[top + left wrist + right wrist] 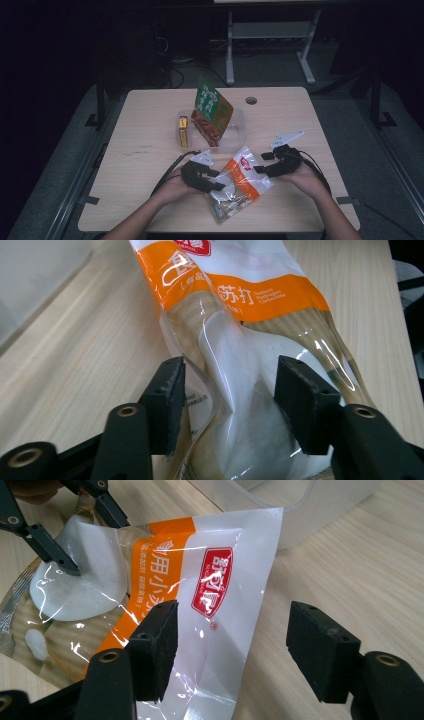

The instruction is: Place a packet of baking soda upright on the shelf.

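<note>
A clear, glossy plastic pouch with an orange band and a red logo (pixel 240 184) is lying flat on the near middle of a pale wooden table (pixel 145 145), between two hand-held tools. White powder is showing through its crinkled transparent part, bunched into a soft lump.

The left gripper (pixel 215 184), matte black with ribbed pads, is straddling the pouch's powder end; in the left gripper view (pixel 227 400) its jaws are sitting half spread around the lump, the left pad touching the film, and I cannot tell whether they are squeezing it.

The right gripper (pixel 261 163) is resting at the pouch's printed end. In the right gripper view (pixel 230 647) its jaws are standing apart, with the white top edge of the pouch lying between them, not pinched.

Behind the pouch, a clear rectangular plastic tub (pixel 240 131) is holding a green and red snack bag (pixel 212 112) standing on end and a small yellow box (pixel 183 131). The room around the table is dark, with grey flooring.
</note>
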`<state>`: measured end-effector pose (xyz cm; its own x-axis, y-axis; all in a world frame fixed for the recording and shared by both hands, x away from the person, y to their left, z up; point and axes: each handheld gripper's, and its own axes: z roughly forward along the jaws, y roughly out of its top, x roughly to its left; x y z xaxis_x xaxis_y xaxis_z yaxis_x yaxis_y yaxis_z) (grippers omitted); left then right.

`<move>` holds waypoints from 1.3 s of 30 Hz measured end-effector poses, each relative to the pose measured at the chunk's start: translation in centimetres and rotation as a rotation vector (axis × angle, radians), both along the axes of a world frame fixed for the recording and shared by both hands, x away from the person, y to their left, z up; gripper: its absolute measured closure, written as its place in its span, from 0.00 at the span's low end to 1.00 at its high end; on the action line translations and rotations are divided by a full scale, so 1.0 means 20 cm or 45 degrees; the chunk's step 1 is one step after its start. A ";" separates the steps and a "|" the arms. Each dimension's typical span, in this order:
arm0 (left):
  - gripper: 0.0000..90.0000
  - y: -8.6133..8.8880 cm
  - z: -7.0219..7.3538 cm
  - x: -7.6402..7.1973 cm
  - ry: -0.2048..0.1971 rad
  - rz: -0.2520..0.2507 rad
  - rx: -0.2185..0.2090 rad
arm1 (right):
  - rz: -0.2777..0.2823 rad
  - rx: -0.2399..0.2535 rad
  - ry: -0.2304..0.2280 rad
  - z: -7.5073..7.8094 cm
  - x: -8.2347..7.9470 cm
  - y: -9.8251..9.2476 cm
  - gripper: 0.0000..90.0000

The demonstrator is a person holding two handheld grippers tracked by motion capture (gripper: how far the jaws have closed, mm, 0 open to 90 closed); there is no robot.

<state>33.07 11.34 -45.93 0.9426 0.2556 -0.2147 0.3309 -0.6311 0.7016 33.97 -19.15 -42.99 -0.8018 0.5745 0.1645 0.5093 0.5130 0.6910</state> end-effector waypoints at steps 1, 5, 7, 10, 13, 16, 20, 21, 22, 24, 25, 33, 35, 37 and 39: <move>0.58 0.00 0.00 0.01 0.009 -0.013 0.001 | 0.001 0.001 0.001 0.00 0.00 0.00 0.41; 0.73 0.00 0.01 0.01 -0.015 -0.027 0.014 | 0.008 0.006 0.021 0.00 0.00 0.00 0.39; 0.82 0.00 0.01 0.00 -0.053 -0.050 0.027 | 0.027 0.015 0.027 -0.01 0.01 0.00 0.38; 0.91 -0.01 0.03 -0.03 -0.127 -0.069 0.045 | 0.056 0.038 0.043 -0.02 0.01 -0.01 0.38; 0.97 -0.01 0.05 -0.05 -0.168 -0.093 0.042 | 0.093 0.075 0.049 -0.03 0.01 -0.01 0.38; 0.99 0.00 0.06 -0.06 -0.197 -0.119 0.024 | 0.127 0.112 0.061 -0.04 0.02 -0.02 0.38; 0.99 0.03 0.11 -0.07 -0.233 -0.157 -0.036 | 0.184 0.179 0.067 -0.03 0.01 -0.03 0.40; 0.99 0.04 0.12 -0.08 -0.238 -0.164 -0.050 | 0.199 0.192 0.062 -0.03 0.01 -0.03 0.40; 0.99 0.05 0.14 -0.08 -0.254 -0.180 -0.059 | 0.204 0.200 0.059 -0.02 0.01 -0.02 0.40; 0.99 0.07 0.16 -0.09 -0.263 -0.184 -0.095 | 0.236 0.229 0.056 -0.01 0.00 -0.01 0.41; 0.99 0.08 0.17 -0.09 -0.271 -0.188 -0.096 | 0.252 0.235 0.056 -0.01 0.00 0.00 0.43; 0.99 0.12 0.18 -0.09 -0.281 -0.163 -0.118 | 0.318 0.255 0.085 0.01 -0.02 0.04 0.61; 0.99 0.12 0.18 -0.09 -0.283 -0.170 -0.123 | 0.328 0.279 0.086 0.01 -0.01 0.04 0.66; 0.99 0.12 0.19 -0.09 -0.282 -0.168 -0.126 | 0.338 0.292 0.087 0.02 -0.01 0.04 0.73; 0.99 0.12 0.18 -0.09 -0.280 -0.166 -0.132 | 0.351 0.302 0.087 0.02 -0.01 0.04 0.80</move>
